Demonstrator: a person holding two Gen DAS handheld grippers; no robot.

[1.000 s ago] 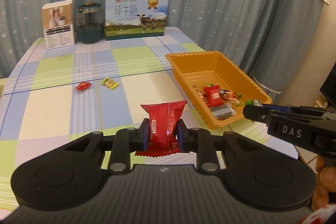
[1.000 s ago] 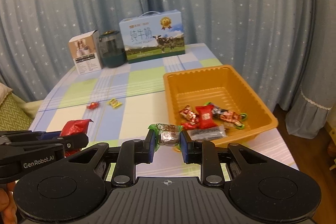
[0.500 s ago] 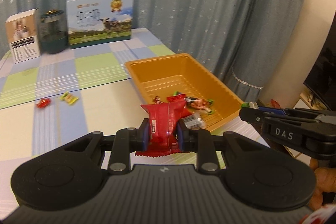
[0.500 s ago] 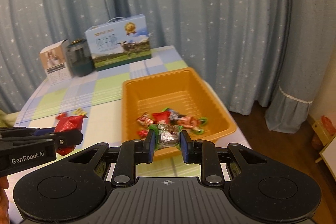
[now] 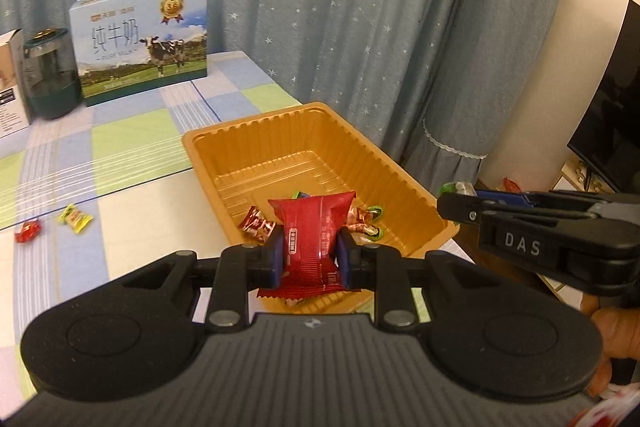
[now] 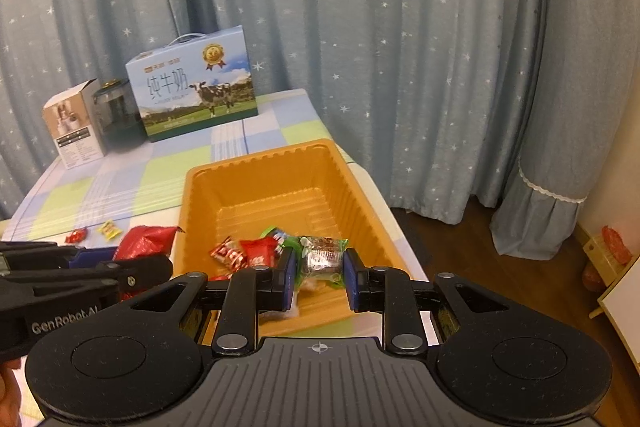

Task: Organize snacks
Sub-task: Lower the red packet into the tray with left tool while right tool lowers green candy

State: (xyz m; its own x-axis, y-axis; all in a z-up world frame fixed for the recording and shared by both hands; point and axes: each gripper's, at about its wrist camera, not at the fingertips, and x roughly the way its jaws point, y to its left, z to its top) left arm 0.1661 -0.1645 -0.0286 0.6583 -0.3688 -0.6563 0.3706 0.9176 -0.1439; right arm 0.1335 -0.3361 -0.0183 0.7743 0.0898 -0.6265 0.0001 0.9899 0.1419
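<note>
Looks like someone's living room at home: star-print curtains (image 6: pixel 360 27) with a lace trim, a table with a checked tablecloth (image 5: pixel 132 131), a milk gift box (image 5: pixel 140 39), wood floor (image 6: pixel 460 247), and a TV (image 5: pixel 612 131) off to the side.

Each black hand-held gripper (image 5: pixel 310 259) has blue pads (image 6: pixel 288 277), silver screws, white "DAS" and "GenRobot.AI" lettering.

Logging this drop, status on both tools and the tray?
Left tool shut on red pack. Right tool shut on green candy, over tray. Two candies loose on table. Nothing blocking.
</note>
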